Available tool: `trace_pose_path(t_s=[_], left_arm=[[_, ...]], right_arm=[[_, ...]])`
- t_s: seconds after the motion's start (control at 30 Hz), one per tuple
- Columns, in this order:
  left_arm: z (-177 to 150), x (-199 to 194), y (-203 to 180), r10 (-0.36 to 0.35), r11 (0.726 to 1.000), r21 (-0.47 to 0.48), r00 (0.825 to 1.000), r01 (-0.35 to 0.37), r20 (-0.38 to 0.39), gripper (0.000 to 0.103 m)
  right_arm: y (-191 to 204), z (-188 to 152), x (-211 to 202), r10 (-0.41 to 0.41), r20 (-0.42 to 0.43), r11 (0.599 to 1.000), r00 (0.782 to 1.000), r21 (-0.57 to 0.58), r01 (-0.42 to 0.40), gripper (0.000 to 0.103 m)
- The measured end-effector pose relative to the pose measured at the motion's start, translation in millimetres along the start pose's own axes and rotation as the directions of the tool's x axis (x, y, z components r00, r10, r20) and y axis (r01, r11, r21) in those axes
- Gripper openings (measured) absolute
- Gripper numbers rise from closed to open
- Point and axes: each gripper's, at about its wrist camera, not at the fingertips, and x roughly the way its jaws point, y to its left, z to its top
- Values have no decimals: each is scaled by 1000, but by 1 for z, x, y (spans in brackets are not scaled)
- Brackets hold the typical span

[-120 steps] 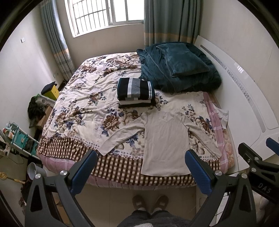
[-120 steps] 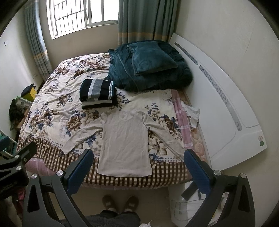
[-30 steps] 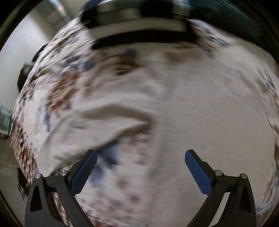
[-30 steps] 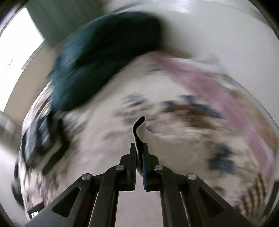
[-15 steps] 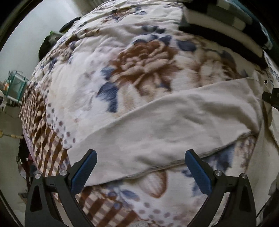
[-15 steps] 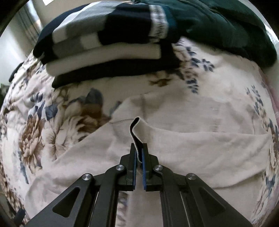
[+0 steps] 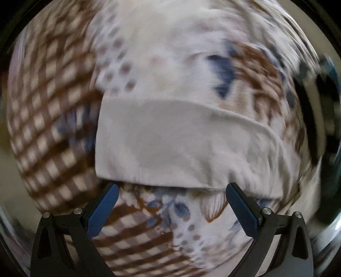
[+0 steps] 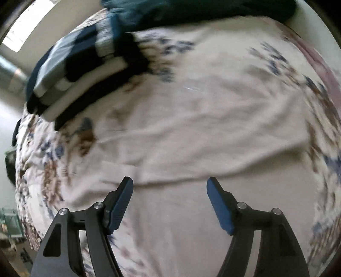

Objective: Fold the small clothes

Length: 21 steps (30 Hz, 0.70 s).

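Both pairs of jaws stood spread wide and held nothing. The left gripper point(image 7: 170, 204) hung close over the bed, its blue pads point(image 7: 102, 209) apart at 7 and 5 o'clock of its view. Just past them, filling the centre, lay one sleeve point(image 7: 181, 147) of the beige shirt, its squared cuff end at 9 o'clock and the rest running off toward 3 o'clock. The sleeve lay flat on the floral quilt point(image 7: 170, 53), whose brown check border point(image 7: 51, 110) filled the 9 o'clock side. That view was smeared by motion, so fine detail could not be told.

The right gripper point(image 8: 170, 202) hovered over the shirt point(image 8: 191, 223) body, with pale cloth filling the view from the centre down to 6 o'clock. A sleeve lay folded across the body as a wrinkled band point(image 8: 213, 144) running from 9 to 3 o'clock, its lower edge just beyond the pad tips. I could not tell whether the pads touched the cloth. At 10 o'clock sat a stack point(image 8: 85, 70) of folded clothes, dark with grey and white stripes, on the quilt. A teal blanket point(image 8: 191, 10) lay bunched at 12 o'clock.
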Motion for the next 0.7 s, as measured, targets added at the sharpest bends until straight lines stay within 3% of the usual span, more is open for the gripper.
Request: trace_pose_path(t_s=[0.07,0.17,0.27,0.33,0.37,0.47,0.53,0.6,0.7], left_arm=[[5,7,14,-62,990,-125,998,61,-7,100],[14,10,31,-105,945,-304,993,117,58,92],[23,5,48,-90,889,-437,988,138,128,65],[27,-1,56,-37,864,-489,983,121,177,16],[28,-6,58,-21,864,-489,979,120,204,8],[32,-28,45,34,917,-390,955,88,296,4],[33,-48,17,61,962,-269,931,41,359,4],[28,-63,-15,49,989,-145,911,12,409,4],[9,-81,-77,-6,996,82,880,-37,475,4]], right_arm=[[-17,-1,2,-7,-16,1000,1000,24,7,73],[-30,-4,7,-22,-41,1000,999,20,22,73],[-40,2,4,-16,-52,1000,999,2,16,73],[-36,3,4,-37,-44,999,998,-30,35,73],[-35,4,4,-63,-40,997,997,-49,61,73],[-30,12,4,-163,-17,981,987,-113,160,73],[-29,17,3,-201,-5,968,980,-155,198,76],[-33,23,1,-209,3,963,978,-172,206,94],[-43,31,-3,-191,8,967,982,-170,190,95]])
